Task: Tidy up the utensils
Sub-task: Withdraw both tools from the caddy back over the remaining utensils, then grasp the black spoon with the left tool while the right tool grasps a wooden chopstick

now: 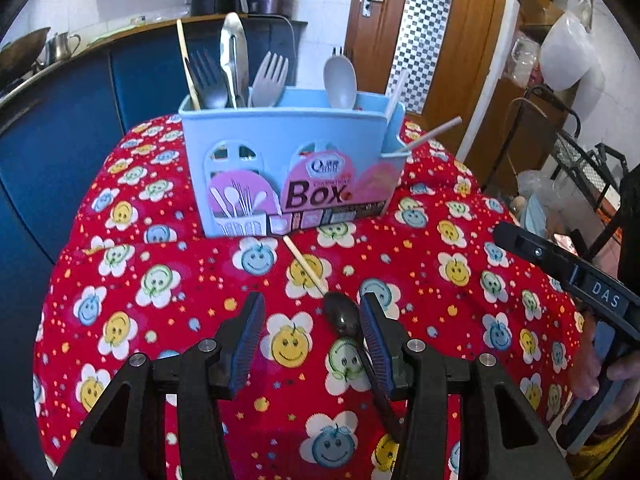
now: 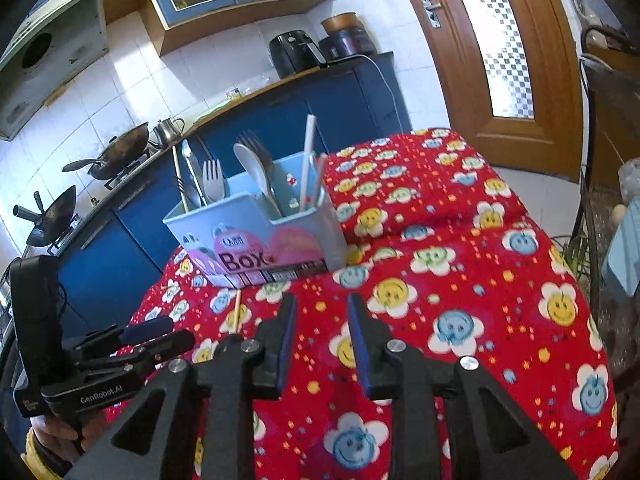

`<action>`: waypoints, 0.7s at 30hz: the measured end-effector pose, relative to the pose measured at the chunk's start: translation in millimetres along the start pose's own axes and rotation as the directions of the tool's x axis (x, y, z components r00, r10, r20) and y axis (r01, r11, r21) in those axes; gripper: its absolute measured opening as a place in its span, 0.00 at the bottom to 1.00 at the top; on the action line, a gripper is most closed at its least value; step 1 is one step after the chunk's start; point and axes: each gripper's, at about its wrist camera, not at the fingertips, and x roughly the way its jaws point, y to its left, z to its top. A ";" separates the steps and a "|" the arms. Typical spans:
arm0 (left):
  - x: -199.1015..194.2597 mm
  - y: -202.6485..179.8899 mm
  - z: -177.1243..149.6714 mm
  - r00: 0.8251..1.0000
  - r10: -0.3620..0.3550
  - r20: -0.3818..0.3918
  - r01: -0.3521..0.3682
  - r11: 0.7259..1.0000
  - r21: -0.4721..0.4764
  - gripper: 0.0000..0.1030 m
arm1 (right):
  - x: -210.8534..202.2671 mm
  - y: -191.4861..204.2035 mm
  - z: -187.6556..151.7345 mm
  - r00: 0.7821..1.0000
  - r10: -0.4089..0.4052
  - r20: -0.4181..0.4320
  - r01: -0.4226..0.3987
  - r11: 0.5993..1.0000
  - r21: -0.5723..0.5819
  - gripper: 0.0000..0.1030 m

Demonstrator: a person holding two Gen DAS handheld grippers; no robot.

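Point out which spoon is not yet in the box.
The dark spoon, lying flat on the red cloth just inside the left tongs' right finger. The pale spoon stands upright in the blue box.

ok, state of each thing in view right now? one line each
utensil box: upright on the cloth, holding forks, spoon, straws
dark spoon: flat on the cloth, beside the left claw's right finger, not gripped
chopstick: flat on the cloth, in front of the box
left claw: open, empty
right claw: open, empty
door: closed
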 end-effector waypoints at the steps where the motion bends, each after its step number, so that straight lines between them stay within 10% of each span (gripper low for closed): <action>1: 2.0 -1.3 -1.4 1.000 0.003 -0.011 -0.003 1.000 0.003 0.49 | -1.1 -1.8 -2.2 1.000 -0.004 -0.007 0.004 1.000 -0.001 0.29; 18: 23.7 -10.1 -8.6 0.993 -0.065 -0.102 0.062 0.998 -0.029 0.48 | -3.2 -21.3 -18.8 0.999 -0.013 -0.049 0.014 1.000 0.021 0.29; 21: 27.6 -9.2 -9.8 0.988 -0.102 -0.118 0.097 0.994 -0.051 0.36 | -1.9 -21.3 -19.6 0.998 -0.010 -0.055 0.012 1.000 0.022 0.29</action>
